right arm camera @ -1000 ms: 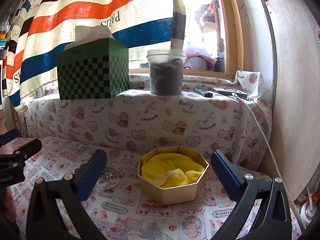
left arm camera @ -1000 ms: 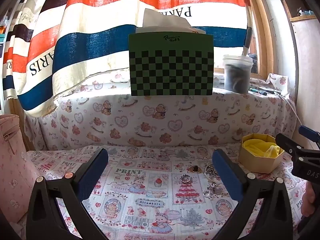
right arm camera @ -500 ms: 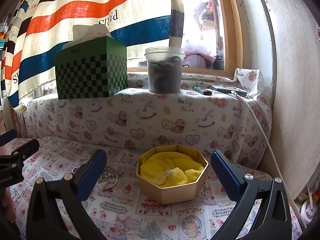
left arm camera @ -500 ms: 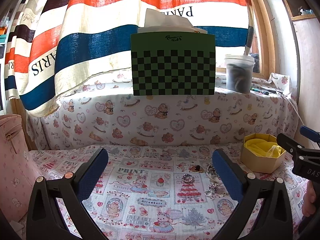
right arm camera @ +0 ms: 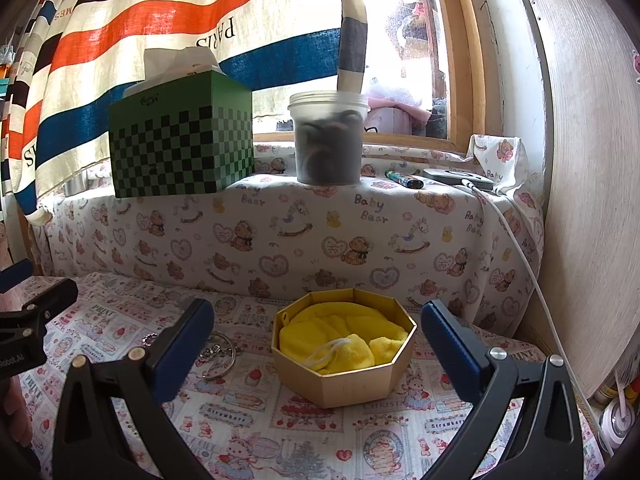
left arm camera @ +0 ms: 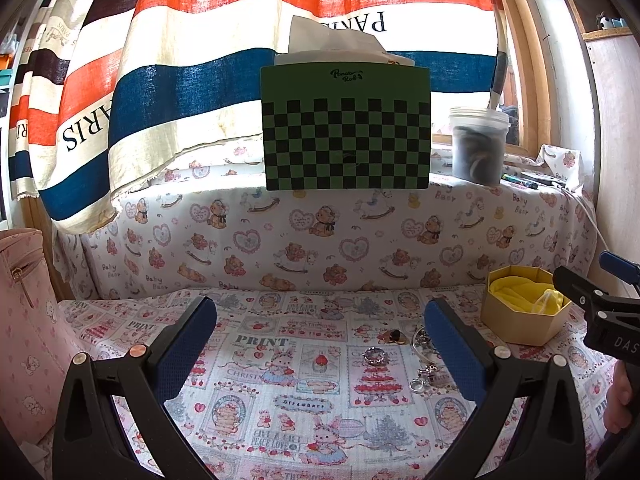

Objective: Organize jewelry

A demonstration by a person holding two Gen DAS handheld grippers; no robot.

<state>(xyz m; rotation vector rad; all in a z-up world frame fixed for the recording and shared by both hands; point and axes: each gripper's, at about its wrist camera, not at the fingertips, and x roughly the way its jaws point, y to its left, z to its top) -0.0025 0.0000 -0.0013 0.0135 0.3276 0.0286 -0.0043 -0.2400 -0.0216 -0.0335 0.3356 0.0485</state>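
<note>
Small jewelry lies on the printed cloth: a silver ring point(left arm camera: 374, 357), a gold brooch with a dark stone point(left arm camera: 393, 335), and a bangle with charms point(left arm camera: 425, 376) partly behind my left gripper's right finger. The bangle and chain point(right arm camera: 218, 354) also show in the right wrist view. An octagonal tan box point(right arm camera: 344, 376) with a yellow pouch point(right arm camera: 344, 340) inside stands to the right; it also shows in the left wrist view point(left arm camera: 520, 326). My left gripper point(left arm camera: 320, 332) is open and empty, above the cloth near the jewelry. My right gripper point(right arm camera: 318, 336) is open and empty, in front of the box.
A green checkered tissue box point(left arm camera: 347, 128) and a lidded plastic jar point(left arm camera: 478, 144) stand on the cloth-covered ledge behind. A pink bag point(left arm camera: 24, 320) is at the left. A lighter point(right arm camera: 402, 178), a small device with a white cable point(right arm camera: 460, 178), and a wooden panel point(right arm camera: 592, 160) are at the right.
Both views have shifted slightly: the left gripper has eased back and left, the right gripper a little right. Both stay open and empty; nothing on the cloth has moved.
</note>
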